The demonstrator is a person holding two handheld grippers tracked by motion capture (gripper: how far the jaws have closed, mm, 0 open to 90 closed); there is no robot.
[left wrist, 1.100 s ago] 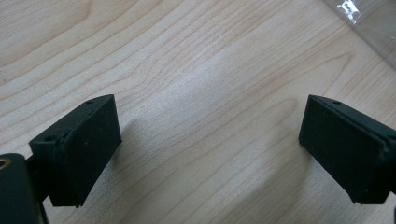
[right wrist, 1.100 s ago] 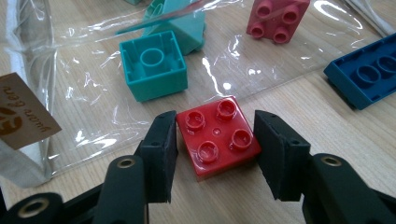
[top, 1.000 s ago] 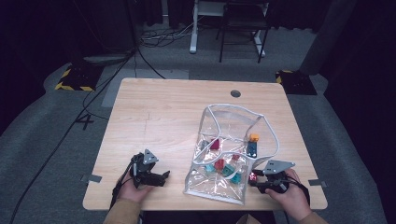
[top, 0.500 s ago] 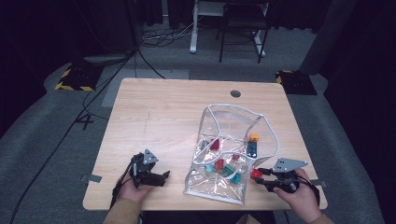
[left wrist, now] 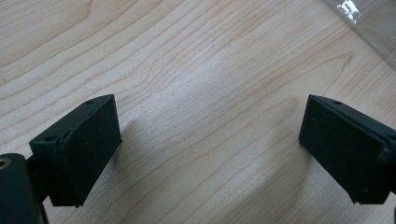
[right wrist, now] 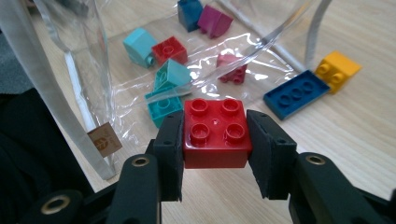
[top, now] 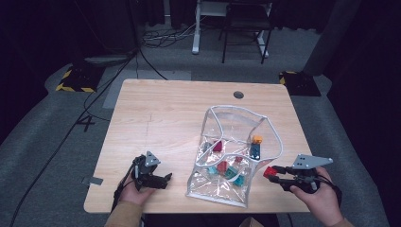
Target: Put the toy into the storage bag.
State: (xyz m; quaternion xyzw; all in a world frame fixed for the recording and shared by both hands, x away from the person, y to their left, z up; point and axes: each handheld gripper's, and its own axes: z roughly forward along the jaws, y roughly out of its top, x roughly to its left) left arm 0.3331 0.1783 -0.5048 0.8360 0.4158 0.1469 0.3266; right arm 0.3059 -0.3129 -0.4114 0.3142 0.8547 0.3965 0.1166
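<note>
Clamping a red brick (right wrist: 215, 133) between both pads, right gripper (top: 275, 175): raised near the right edge of the table (top: 156, 113), beside the bag (top: 235, 142). Light, rigid, glossy plastic, studded top; best held on flat side walls. Bag soft, clear, crinkly. Left gripper (left wrist: 210, 144) gaping wide, empty, resting.

Wooden table (top: 165, 118) carries clear bag (top: 236, 142) (bricks inside); blue plate (right wrist: 296, 94), yellow brick (right wrist: 337, 70) beside it
</note>
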